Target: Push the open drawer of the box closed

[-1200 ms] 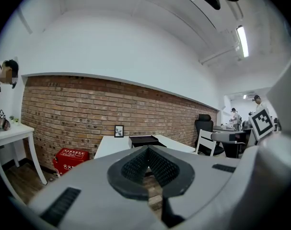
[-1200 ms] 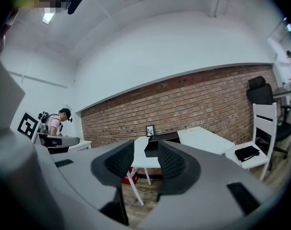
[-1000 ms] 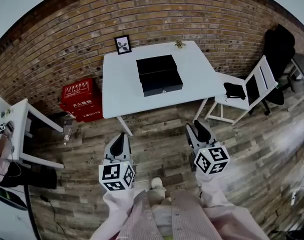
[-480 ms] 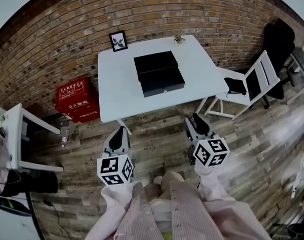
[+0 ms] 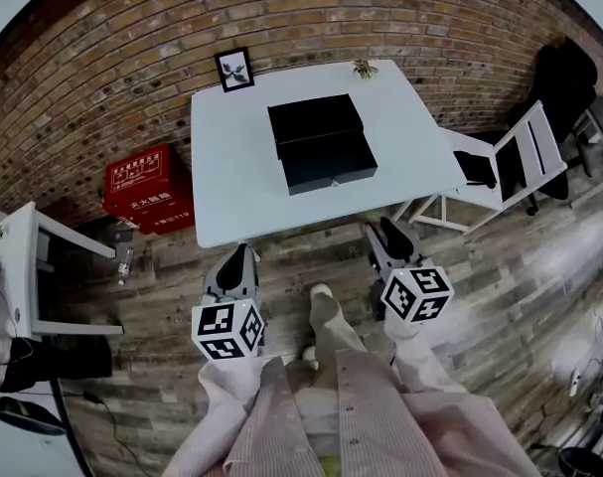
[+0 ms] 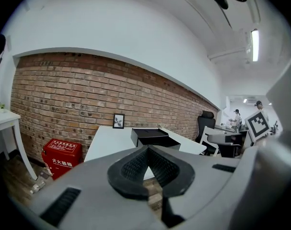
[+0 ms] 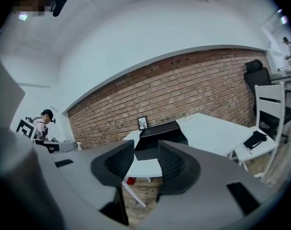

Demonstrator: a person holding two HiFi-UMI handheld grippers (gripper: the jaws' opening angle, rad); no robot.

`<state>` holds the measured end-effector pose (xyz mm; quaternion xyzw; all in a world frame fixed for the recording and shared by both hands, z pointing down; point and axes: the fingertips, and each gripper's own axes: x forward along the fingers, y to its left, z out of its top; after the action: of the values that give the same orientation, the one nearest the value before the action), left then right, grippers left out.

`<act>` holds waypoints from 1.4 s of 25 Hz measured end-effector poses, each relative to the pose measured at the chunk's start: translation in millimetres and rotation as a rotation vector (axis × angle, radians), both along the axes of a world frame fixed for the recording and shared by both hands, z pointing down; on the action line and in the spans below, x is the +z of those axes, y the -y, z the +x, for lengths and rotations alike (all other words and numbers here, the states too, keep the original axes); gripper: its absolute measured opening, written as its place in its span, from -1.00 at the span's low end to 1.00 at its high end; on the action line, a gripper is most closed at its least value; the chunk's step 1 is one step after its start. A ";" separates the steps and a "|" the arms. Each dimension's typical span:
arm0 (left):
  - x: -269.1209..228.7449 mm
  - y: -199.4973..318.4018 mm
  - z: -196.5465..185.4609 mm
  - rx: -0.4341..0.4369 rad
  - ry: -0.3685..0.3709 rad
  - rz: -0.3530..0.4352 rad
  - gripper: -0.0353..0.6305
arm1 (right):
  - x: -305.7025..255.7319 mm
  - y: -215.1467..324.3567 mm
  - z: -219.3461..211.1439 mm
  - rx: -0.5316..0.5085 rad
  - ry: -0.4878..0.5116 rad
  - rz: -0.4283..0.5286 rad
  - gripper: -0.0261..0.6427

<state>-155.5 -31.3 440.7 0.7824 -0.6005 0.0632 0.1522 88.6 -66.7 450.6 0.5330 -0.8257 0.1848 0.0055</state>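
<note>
Head view: black box [image 5: 316, 125] sits mid white table [image 5: 231, 192], its drawer [image 5: 329, 162] standing out toward the near edge. Left gripper [image 5: 241, 256] has jaws together, empty. Right gripper [image 5: 387, 232] has jaws slightly apart, empty. Both are short of the table. Drawer looks rigid, light, free-sliding; press flat on front panel centre.

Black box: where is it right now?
In the head view the black box sits near the middle of the white table, its drawer pulled out toward the near edge.
</note>
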 end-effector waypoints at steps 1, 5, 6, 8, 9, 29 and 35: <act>1.9 6.7 -0.1 0.001 -0.003 -0.006 -0.91 | 2.8 7.3 -0.8 0.000 0.000 -0.008 -0.51; 11.1 30.8 2.2 0.003 -0.017 -0.036 -0.91 | 14.2 34.2 -5.3 -0.011 -0.005 -0.046 -0.51; 13.9 37.0 3.1 0.003 -0.022 -0.046 -0.91 | 17.5 40.7 -6.6 -0.016 -0.007 -0.057 -0.51; 20.5 48.7 4.6 0.004 -0.029 -0.066 -0.91 | 24.4 53.2 -10.0 -0.028 -0.013 -0.080 -0.51; 24.1 53.9 5.4 0.005 -0.031 -0.077 -0.91 | 28.2 59.0 -11.7 -0.034 -0.018 -0.091 -0.51; 94.4 134.0 9.8 -0.055 -0.025 -0.280 -0.91 | 118.4 134.3 -37.7 -0.140 -0.066 -0.321 -0.51; 109.2 144.6 5.8 -0.083 -0.045 -0.326 -0.91 | 132.7 145.5 -47.8 -0.154 -0.092 -0.363 -0.51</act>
<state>-149.7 -175.9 549.9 0.7233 -0.6103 0.1359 0.2931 40.7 -212.3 583.3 0.4662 -0.8162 0.3051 0.1532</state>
